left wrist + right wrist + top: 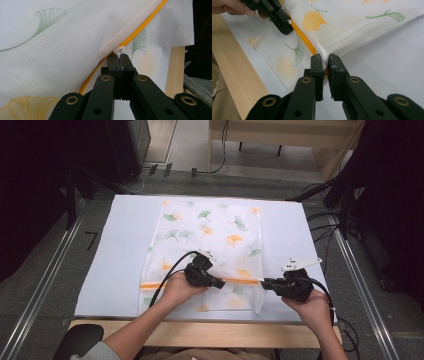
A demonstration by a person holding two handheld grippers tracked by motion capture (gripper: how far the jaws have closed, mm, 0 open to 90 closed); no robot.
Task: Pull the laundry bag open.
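While the mesh bag point(207, 245) lying on the counter point(125, 250) is pinched at its zipper point(303, 37) end by the right tool point(325, 61), the pull point(119, 50) is clamped by the left tool point(120, 61), so a steady draw along the zipper, away from the right tool, is probably called for next.

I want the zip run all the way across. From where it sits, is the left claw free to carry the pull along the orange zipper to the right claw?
Probably yes: the left claw is shut on the white zipper pull, and the orange zipper lies unobstructed up to the right claw, which pinches the mesh bag's edge.
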